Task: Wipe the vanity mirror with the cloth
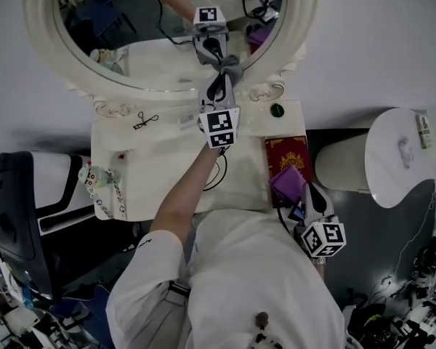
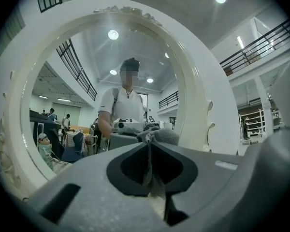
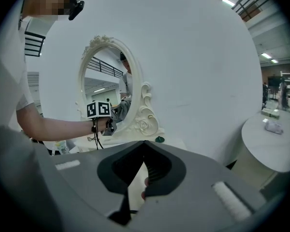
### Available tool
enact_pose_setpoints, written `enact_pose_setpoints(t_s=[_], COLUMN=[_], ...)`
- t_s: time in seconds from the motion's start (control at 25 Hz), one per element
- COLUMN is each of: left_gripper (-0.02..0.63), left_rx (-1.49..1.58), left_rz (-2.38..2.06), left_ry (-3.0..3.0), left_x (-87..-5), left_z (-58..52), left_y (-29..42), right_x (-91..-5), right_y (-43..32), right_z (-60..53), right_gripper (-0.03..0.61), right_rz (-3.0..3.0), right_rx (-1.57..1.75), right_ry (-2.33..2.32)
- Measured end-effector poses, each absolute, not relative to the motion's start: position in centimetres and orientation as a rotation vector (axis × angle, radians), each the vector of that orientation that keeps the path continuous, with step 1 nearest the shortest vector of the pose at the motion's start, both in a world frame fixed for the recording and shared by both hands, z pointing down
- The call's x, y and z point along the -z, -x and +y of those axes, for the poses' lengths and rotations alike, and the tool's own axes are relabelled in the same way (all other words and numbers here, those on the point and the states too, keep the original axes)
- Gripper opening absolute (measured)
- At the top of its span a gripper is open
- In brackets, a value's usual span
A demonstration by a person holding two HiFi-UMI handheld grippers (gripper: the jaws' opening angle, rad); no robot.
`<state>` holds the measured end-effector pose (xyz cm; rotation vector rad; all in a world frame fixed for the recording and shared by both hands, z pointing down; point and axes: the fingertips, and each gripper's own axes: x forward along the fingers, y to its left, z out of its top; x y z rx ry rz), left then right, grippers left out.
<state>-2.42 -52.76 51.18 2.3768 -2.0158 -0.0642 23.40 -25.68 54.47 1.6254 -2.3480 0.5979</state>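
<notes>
Centrally, left hand-held gripper [image 1: 222, 78] pinching cloth [image 1: 230, 66] on mirror [image 1: 142, 53], right hand-held gripper [image 1: 310, 193] closed, red booklet [image 1: 285, 155] beside.

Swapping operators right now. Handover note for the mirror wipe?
Left gripper: shut on the grey cloth, which looks to be touching the lower part of the vanity mirror glass, near the frame.
Right gripper: jaws together, nothing seen in them, held low at the right front of the vanity top, away from the mirror.
Done: cloth is gripped and at the glass. How much has been wiped can't be told.
Left: wipe the rest of the glass, probably working up from the bottom edge.
</notes>
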Motion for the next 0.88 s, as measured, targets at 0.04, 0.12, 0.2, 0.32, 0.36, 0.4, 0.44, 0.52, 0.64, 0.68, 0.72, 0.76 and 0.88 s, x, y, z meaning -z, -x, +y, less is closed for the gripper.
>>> enact_pose_setpoints(t_s=[0.04, 0.12, 0.2, 0.32, 0.36, 0.4, 0.44, 0.52, 0.64, 0.68, 0.72, 0.76, 0.88], left_gripper=[0.021, 0.021, 0.021, 0.021, 0.021, 0.022, 0.022, 0.023, 0.023, 0.023, 0.023, 0.023, 0.023], left_rx=[0.057, 0.049, 0.027, -0.060, -0.084, -0.106, -0.129, -0.170, -0.220, -0.238, -0.253, -0.265, -0.291], left_rz=[-2.015, -2.022, -2.046, -2.058, -2.041, -2.023, -2.012, -2.014, -2.037, -2.045, -2.054, -2.065, -2.113], left_ry=[-2.378, -2.378, -2.406, -2.495, -2.512, -2.519, -2.518, -2.500, -2.452, -2.433, -2.413, -2.387, -2.302], left_x=[-51.5, -52.0, -52.2, -52.6, -53.0, -53.4, -53.9, -54.8, -56.3, -56.8, -57.2, -57.5, -57.8], left_z=[-53.0, -53.5, -53.8, -53.9, -53.9, -53.8, -53.7, -53.5, -53.1, -52.9, -52.8, -52.6, -51.9], left_y=[1.9, 1.2, 1.2, 1.4, 1.7, 2.0, 2.6, 4.0, 6.7, 7.7, 8.7, 9.8, 13.7], right_x=[-54.6, -54.7, -54.7, -54.7, -54.7, -54.8, -54.9, -54.9, -54.9, -54.8, -54.7, -54.7, -54.6], right_y=[-24.0, -24.8, -25.1, -24.6, -24.3, -23.8, -23.3, -22.2, -20.9, -20.5, -20.0, -19.5, -17.8], right_z=[-25.5, -25.2, -25.2, -25.4, -25.4, -25.4, -25.5, -25.6, -25.8, -25.8, -25.9, -25.9, -25.9], right_gripper=[0.008, 0.008, 0.008, 0.008, 0.008, 0.008, 0.008, 0.008, 0.008, 0.008, 0.008, 0.008, 0.008], right_rz=[-2.332, -2.308, -2.299, -2.300, -2.303, -2.306, -2.312, -2.325, -2.340, -2.344, -2.348, -2.353, -2.367], right_rx=[-0.605, -0.612, -0.609, -0.615, -0.619, -0.622, -0.623, -0.621, -0.622, -0.625, -0.628, -0.629, -0.622], right_ry=[-1.646, -1.669, -1.675, -1.665, -1.656, -1.642, -1.624, -1.589, -1.569, -1.566, -1.561, -1.552, -1.517])
